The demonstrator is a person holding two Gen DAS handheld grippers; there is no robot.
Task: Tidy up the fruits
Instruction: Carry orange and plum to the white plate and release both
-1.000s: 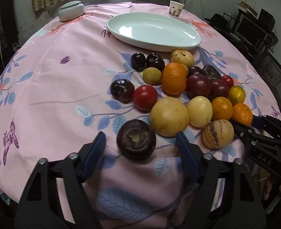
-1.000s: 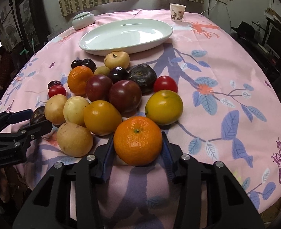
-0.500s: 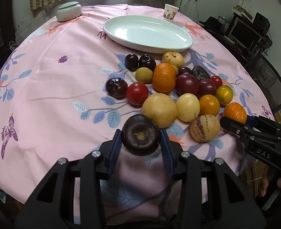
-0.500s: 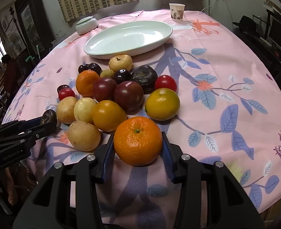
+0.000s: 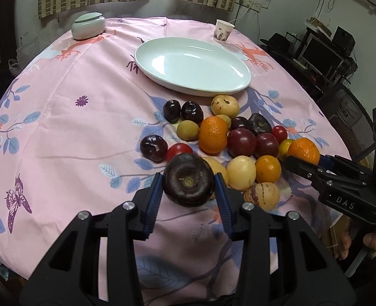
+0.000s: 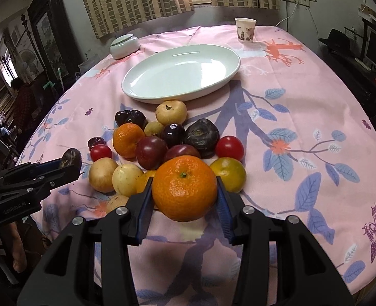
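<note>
My left gripper [image 5: 188,193] is shut on a dark purple round fruit [image 5: 189,179] and holds it above the cloth at the near edge of the fruit pile. My right gripper [image 6: 185,193] is shut on an orange tangerine [image 6: 184,187], lifted above the pile. The left gripper also shows in the right wrist view [image 6: 68,163], the right gripper in the left wrist view [image 5: 302,158]. An empty white oval plate [image 5: 147,58] lies beyond the pile; it also shows in the right wrist view [image 6: 137,76]. Several plums, tomatoes, oranges and yellow fruits [image 5: 213,135] lie between.
A lidded pale ceramic jar [image 5: 88,25] stands at the far left and a paper cup [image 5: 224,30] at the far right of the pink flowered tablecloth [image 5: 60,107]. Shelves and a monitor [image 5: 320,53] stand beyond the table's right edge.
My left gripper closed on the dark purple fruit and lifted it. My right gripper, holding the tangerine all along, rose off the cloth.
</note>
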